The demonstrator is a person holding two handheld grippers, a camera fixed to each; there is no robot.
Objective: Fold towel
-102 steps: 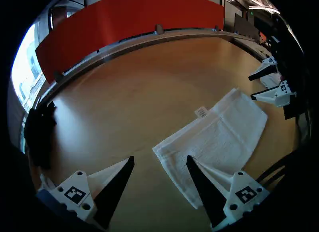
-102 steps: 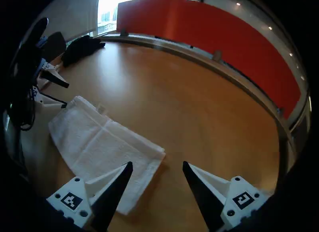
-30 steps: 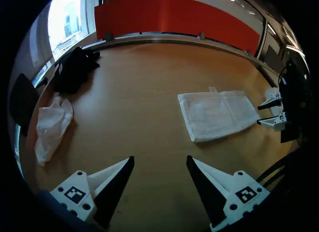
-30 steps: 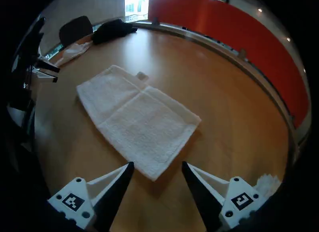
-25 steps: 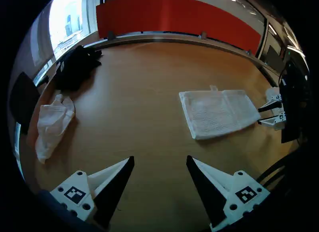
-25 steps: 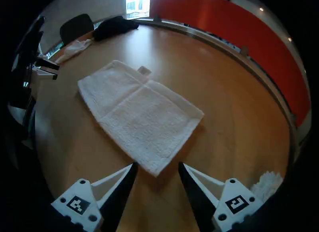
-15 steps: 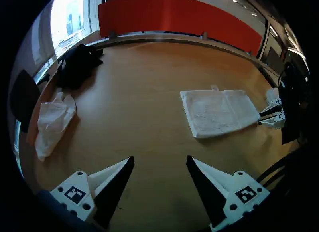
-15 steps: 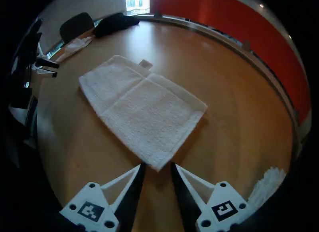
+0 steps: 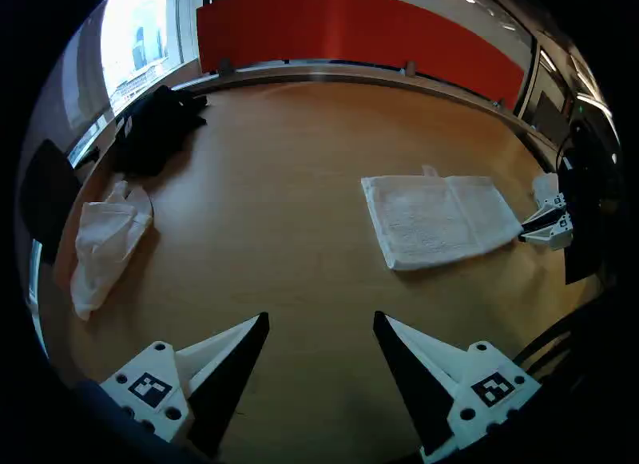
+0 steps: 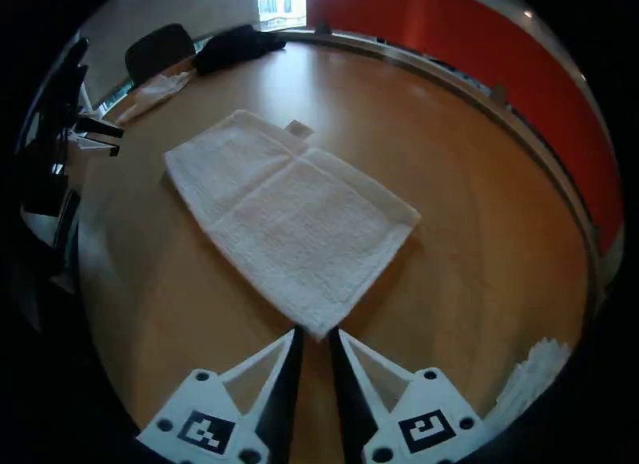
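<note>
Towel (image 10: pixel 295 216) corner between narrowed right gripper (image 10: pixel 314 335) jaws — left gripper (image 9: pixel 319 316) jaws spread.

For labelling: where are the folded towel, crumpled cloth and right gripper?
folded towel (image 10: pixel 291 224): right gripper view, its middle.
crumpled cloth (image 9: pixel 104 242): left gripper view, its middle.
right gripper (image 10: pixel 315 333): right gripper view, between fingertips.

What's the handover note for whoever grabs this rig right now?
Left claw: open, empty, over bare table, away from the towel.
Right claw: nearly closed at the towel's near corner; can't tell if it pinches yet.
Towel: flat on the table, apparently folded already, tag at its far edge.
Done: a fold or two, by the look.
Left: secure that corner, carry it across for the next fold.
Off to the side: a crumpled white cloth and a black bundle.
</note>
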